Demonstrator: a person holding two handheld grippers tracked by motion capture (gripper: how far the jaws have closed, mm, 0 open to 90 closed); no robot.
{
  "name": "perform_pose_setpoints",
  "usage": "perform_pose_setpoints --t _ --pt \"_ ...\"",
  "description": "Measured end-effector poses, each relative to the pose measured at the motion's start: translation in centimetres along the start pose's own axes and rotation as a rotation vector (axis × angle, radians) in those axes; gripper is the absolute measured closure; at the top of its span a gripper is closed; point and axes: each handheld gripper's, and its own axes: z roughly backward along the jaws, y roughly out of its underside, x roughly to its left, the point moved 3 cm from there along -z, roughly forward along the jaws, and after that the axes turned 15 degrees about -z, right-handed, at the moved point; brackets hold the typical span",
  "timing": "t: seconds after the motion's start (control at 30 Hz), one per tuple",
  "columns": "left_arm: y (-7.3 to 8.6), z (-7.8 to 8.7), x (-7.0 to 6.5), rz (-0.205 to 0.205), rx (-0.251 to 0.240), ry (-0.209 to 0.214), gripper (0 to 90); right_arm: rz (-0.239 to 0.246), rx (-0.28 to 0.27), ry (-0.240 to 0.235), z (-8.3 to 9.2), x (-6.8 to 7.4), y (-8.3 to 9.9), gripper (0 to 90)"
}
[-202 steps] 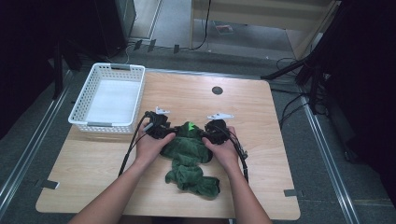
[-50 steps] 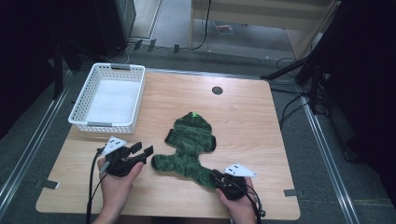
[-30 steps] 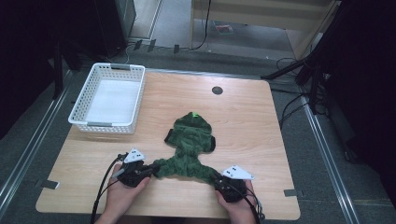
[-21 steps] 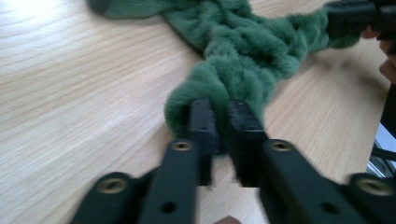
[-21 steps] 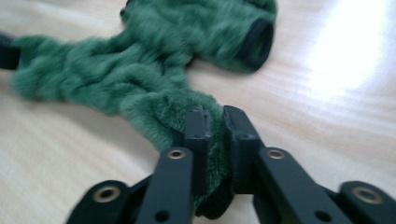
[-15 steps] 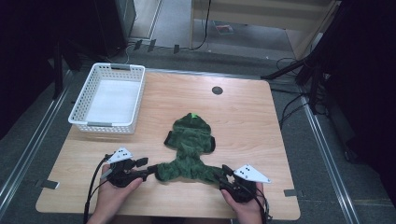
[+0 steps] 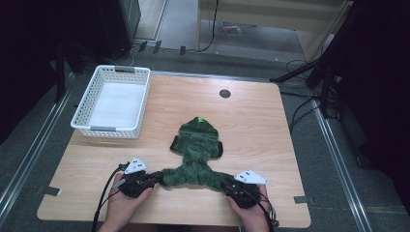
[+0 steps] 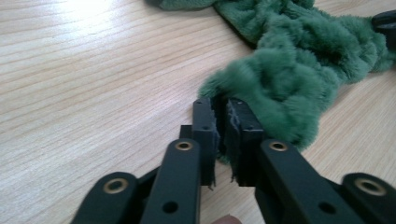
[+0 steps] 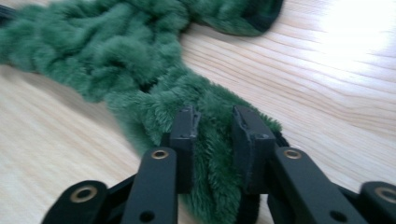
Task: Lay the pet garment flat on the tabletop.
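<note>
Nearest the person, the left gripper (image 7: 155, 178) is pinching one sleeve end of the green fleece garment (image 7: 196, 154), its jaws having just been closing on the cuff; at three o'clock from it, the right gripper (image 7: 231, 186) is clamping the other sleeve, jaws likewise just closing. The step looks like spreading the garment flat (sleeves pulled apart); next probably calls for folding a sleeve inward. Since seconds earlier, both hands have come down from the collar. At eleven o'clock the white basket (image 7: 112, 129) is sitting on the table (image 7: 270, 125).
</note>
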Motion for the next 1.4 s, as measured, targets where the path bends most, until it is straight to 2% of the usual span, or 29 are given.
perform_pose_setpoints --t 0.1,0.17,0.23,0.33,0.37,0.4,0.47,0.53,0.6,0.63,0.7,0.77,0.8,0.83,0.9,1.0,1.07,1.13,1.17,1.23,1.3,1.4 --pt "0.1 0.0 0.0 -0.003 -0.009 -0.003 84.3 -0.005 0.002 -0.005 0.1 0.0 -0.1 70.1" --pt "0.2 -0.1 0.1 0.005 -0.028 0.005 82.0 -0.018 -0.010 -0.036 0.4 0.0 -0.6 63.6" --pt "0.2 0.1 0.3 0.025 -0.054 0.029 78.8 -0.030 -0.073 -0.091 1.1 0.0 -2.5 61.3" --pt "0.3 0.3 0.5 0.051 -0.080 0.023 78.5 -0.026 -0.141 -0.071 0.9 0.1 -6.2 61.4" --pt "0.3 0.3 0.6 0.053 -0.082 0.022 78.8 -0.015 -0.159 -0.062 0.2 0.2 -8.0 61.1" --pt "0.3 0.3 0.5 0.057 -0.083 0.020 79.2 -0.012 -0.155 -0.058 -0.4 0.3 -9.0 60.2" --pt "0.3 0.2 0.5 0.054 -0.080 0.023 79.3 -0.020 -0.124 -0.062 -2.9 0.5 -11.7 57.8" --pt "0.3 0.2 0.6 0.059 -0.083 0.023 79.3 -0.029 -0.061 -0.037 -6.3 0.5 -13.8 53.9" --pt "0.3 0.2 0.6 0.063 -0.086 0.024 79.4 -0.049 -0.008 0.004 -9.1 0.0 -14.8 52.5" --pt "0.3 0.3 0.6 0.065 -0.087 0.026 79.6 -0.072 0.012 0.012 -10.0 -0.2 -15.0 53.0" --pt "0.3 0.3 0.7 0.066 -0.085 0.030 79.9 -0.105 0.074 0.027 -12.2 -0.8 -15.2 59.3" --pt "0.3 0.3 0.7 0.067 -0.089 0.032 81.0 -0.071 0.107 0.090 -13.4 -1.1 -15.0 71.2" --pt "0.3 0.3 0.7 0.065 -0.091 0.031 81.5 -0.065 0.106 0.118 -13.8 -1.2 -14.9 76.5" --pt "0.3 0.3 0.7 0.065 -0.091 0.033 82.3 -0.064 0.090 0.123 -13.9 -1.2 -15.0 82.0" --pt "0.3 0.3 0.7 0.065 -0.088 0.033 84.5 -0.060 0.068 0.154 -14.1 -1.5 -15.4 88.1" --pt "0.3 0.3 0.7 0.066 -0.087 0.031 85.9 -0.098 -0.007 0.178 -14.1 -2.4 -16.4 89.6" --pt "0.3 0.2 0.7 0.071 -0.082 0.029 85.0 -0.111 -0.019 0.207 -14.2 -2.9 -16.7 89.6" --pt "0.3 0.2 0.8 0.079 -0.086 0.027 79.8 -0.102 0.000 0.189 -14.4 -3.0 -16.6 87.4" --pt "0.3 0.2 0.8 0.078 -0.085 0.028 77.4 -0.087 0.014 0.146 -14.5 -2.9 -16.5 84.4" --pt "0.3 0.3 0.9 0.089 -0.101 0.026 69.8 -0.069 0.016 0.074 -14.2 -2.7 -16.3 72.7" --pt "0.3 0.5 1.1 0.099 -0.122 0.027 63.7 -0.077 0.001 0.050 -13.5 -2.8 -16.2 65.5" --pt "0.1 0.8 1.6 0.140 -0.168 0.022 58.4 -0.114 -0.048 0.018 -11.6 -3.2 -15.9 64.3"
